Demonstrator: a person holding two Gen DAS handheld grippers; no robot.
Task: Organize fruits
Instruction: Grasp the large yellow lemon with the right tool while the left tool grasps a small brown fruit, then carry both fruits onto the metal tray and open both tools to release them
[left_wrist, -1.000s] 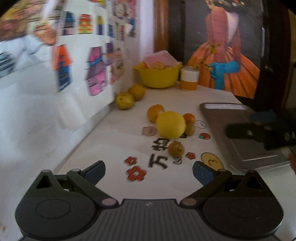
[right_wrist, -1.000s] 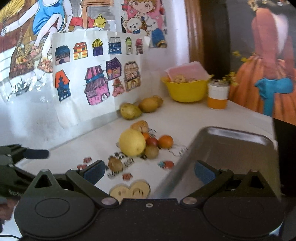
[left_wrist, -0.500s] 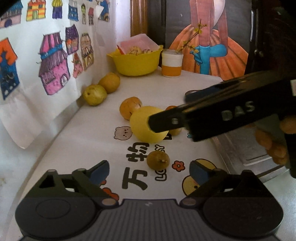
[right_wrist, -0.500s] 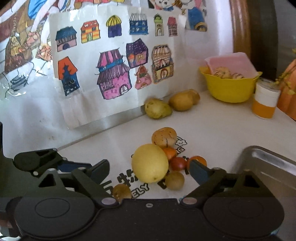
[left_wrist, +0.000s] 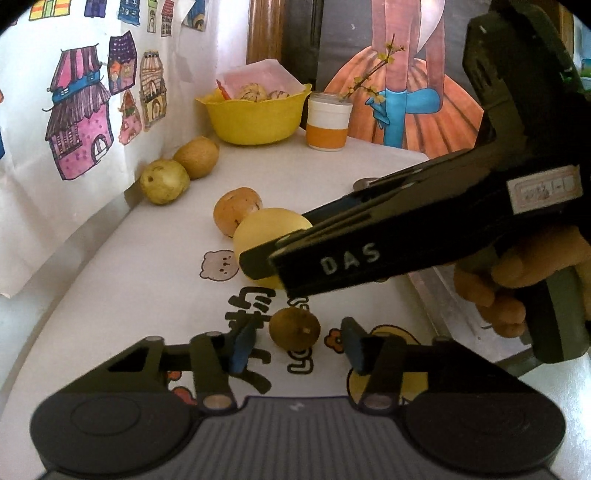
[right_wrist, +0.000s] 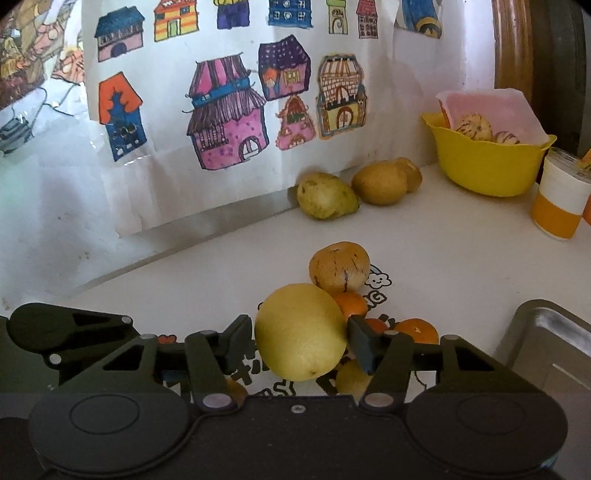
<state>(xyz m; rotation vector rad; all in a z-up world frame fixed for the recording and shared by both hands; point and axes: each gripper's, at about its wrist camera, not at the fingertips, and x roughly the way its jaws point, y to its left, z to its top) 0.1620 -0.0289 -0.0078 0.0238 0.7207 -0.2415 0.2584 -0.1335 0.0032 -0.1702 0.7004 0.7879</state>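
- Sitting between the two fingers of the right gripper (right_wrist: 301, 341), the big yellow fruit (right_wrist: 300, 331) is resting in the middle of the desk (right_wrist: 443, 251); the jaws are lying against both its sides, though whether they are already squeezing it is not something I can tell.
- Crowding right behind it are a speckled tan fruit (right_wrist: 339, 266), touching its top, and small orange fruits (right_wrist: 413, 330) partly hidden by the right finger.
- Lying just ahead of the left gripper (left_wrist: 293, 347) is a small brown fruit (left_wrist: 294, 329), near the desk's front edge, on the printed mat (left_wrist: 218, 262); the jaws are standing spread on either side of it, not touching it.
- Reaching across the left wrist view, the right gripper's black body is covering part of the yellow fruit, with a person's hand (left_wrist: 517, 280) gripping its handle.
- Resting against the desk's back-left edge, under the paper with drawn houses (right_wrist: 229, 122), are a greenish pear (right_wrist: 325, 196) and a brown fruit (right_wrist: 380, 184) touching it.
- Standing in the far corner is a yellow bowl (right_wrist: 487, 166) holding striped round things and pink paper, with a white-and-orange cup (right_wrist: 561, 201) just beside it.
- Showing at the desk's right edge is the corner of a metal tray (right_wrist: 546, 332).
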